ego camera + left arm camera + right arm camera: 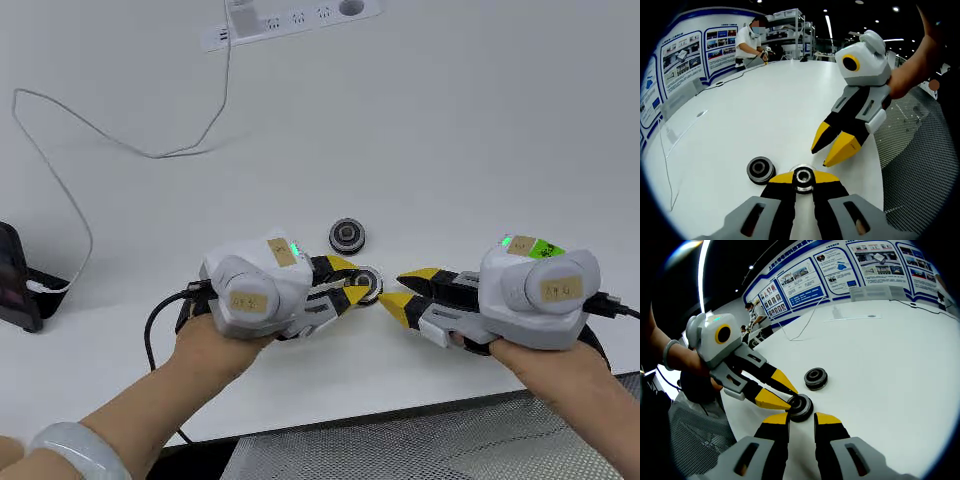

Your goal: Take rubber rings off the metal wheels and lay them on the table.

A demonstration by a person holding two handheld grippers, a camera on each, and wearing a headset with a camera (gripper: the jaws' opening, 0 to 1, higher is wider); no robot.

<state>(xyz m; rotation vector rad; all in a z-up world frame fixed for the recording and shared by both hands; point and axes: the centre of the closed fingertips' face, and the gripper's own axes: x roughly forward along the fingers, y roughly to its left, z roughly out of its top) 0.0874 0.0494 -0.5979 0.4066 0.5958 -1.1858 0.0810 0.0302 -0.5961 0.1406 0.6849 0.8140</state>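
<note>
Steadying wheel (803, 179) clamped in left tool (354, 281), right tool (394, 288) gaping at 3 o'clock; next, probably pinch rubber ring (810, 409), peel.

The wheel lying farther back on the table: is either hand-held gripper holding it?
No, the far wheel lies free on the table, while the left hand-held gripper clamps the near wheel.

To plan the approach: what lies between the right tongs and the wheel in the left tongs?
Only a narrow strip of bare table, between right tongs and wheel; the left gripper view shows it.
</note>
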